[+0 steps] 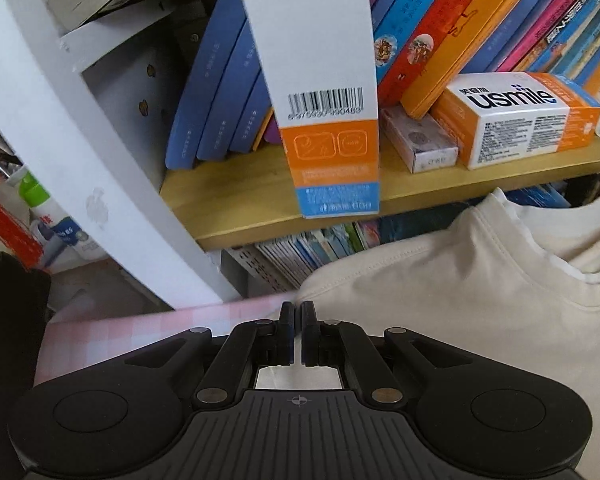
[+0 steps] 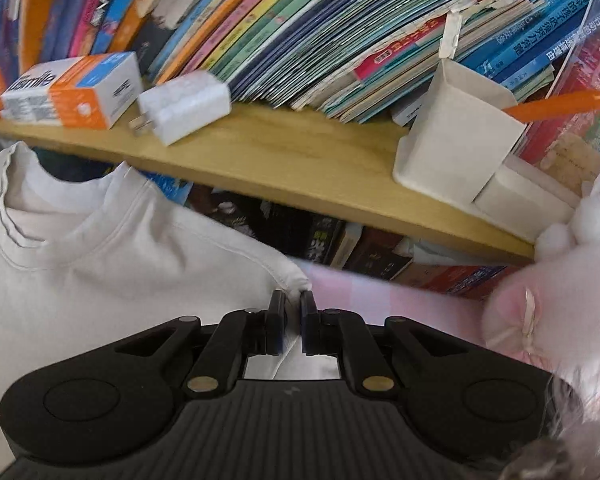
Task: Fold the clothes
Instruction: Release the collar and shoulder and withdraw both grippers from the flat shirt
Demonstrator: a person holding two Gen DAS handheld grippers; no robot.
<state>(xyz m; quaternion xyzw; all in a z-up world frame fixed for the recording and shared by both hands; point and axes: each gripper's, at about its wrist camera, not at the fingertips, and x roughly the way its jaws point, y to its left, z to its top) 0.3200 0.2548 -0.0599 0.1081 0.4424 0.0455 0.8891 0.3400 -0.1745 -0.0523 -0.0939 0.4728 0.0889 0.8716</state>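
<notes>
left gripper (image 1: 297, 312) | pinching shirt (image 1: 460, 300) shoulder | right gripper (image 2: 291, 302) (likewise)

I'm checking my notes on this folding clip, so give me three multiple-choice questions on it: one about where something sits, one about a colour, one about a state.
1. Where is the usmile box?
A. on the wooden shelf
B. on the shirt
C. in a gripper

2. What colour is the shirt?
A. navy
B. off-white
C. red

3. How is the right gripper?
A. wide open
B. shut on the shirt
C. out of view

Answers:
1 A, it lies on the shelf board in front of the books.
2 B, the fabric is pale cream in both views.
3 B, the shirt's edge is pinched between its nearly closed fingers.
</notes>
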